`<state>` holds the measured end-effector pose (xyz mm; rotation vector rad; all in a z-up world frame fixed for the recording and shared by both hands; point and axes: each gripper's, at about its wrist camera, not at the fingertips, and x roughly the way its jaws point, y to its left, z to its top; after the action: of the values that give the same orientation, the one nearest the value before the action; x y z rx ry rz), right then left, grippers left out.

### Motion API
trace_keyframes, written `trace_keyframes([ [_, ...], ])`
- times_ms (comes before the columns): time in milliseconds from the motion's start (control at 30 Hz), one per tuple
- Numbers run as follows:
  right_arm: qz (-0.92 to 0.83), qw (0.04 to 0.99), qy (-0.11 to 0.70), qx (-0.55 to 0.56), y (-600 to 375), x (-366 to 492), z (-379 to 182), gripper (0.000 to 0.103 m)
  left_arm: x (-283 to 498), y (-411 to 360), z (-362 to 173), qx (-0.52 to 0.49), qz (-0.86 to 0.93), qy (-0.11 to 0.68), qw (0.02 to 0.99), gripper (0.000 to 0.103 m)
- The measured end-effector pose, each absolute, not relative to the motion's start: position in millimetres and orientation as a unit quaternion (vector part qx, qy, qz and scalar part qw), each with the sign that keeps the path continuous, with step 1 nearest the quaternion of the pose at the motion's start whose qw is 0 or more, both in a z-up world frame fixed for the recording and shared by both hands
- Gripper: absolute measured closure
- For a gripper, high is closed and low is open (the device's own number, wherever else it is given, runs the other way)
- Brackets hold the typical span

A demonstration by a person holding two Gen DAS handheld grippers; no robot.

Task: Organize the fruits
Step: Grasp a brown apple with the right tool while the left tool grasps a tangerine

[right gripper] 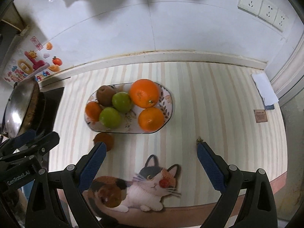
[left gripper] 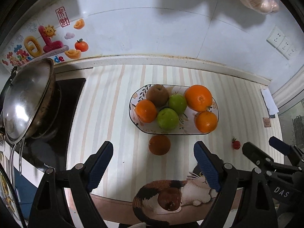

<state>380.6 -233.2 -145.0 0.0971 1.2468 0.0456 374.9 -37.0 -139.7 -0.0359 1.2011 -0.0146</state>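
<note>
- We hold the left gripper (left gripper: 153, 162) above the bench (left gripper: 114, 114), tilted down toward it, jaws released and spread wide with nothing between them.
- We hold the right gripper (right gripper: 150, 163) beside the left, at a similar downward tilt, jaws likewise released and holding nothing.
- The plate (left gripper: 190, 131) sits on the striped bench ahead of both grippers. It carries three oranges, two green apples (left gripper: 167, 118) and one brown fruit (left gripper: 157, 95) at its rear left.
- One loose orange (left gripper: 159, 144) lies on the bench just in front of the plate, between the left gripper's fingertips in that view.
- A cherry tomato (left gripper: 236, 144) lies on the bench to the right of the loose orange, near the right gripper.
- A second cherry tomato (right gripper: 163, 183) rests on the printed cat (right gripper: 152, 190).
- A dark reddish fruit (right gripper: 111, 197) lies on the cat's body, near the front edge.
- A wok (left gripper: 28, 100) stands at far left.
</note>
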Motion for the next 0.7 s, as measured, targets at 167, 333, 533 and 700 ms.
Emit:
trace_keyframes([
  [167,0.032,0.806,0.589,0.056,-224.4,364.3,-145.0,0.005,360.7,-32.4,-144.0,-0.018,-0.006,0.575,0.818,0.016],
  [333,0.054,0.772,0.628,0.086,-209.9,346.4,-180.4,0.005,343.4,-12.2,-170.6,-0.016,0.022,0.600,0.799,0.016],
  [533,0.113,0.672,0.720,0.133,-171.3,319.1,-271.7,0.005,320.3,23.8,-225.3,-0.015,0.064,0.646,0.761,0.014],
  [700,0.123,0.615,0.762,0.162,-151.6,306.1,-326.7,0.006,310.4,47.1,-251.4,-0.031,0.088,0.669,0.737,0.014],
])
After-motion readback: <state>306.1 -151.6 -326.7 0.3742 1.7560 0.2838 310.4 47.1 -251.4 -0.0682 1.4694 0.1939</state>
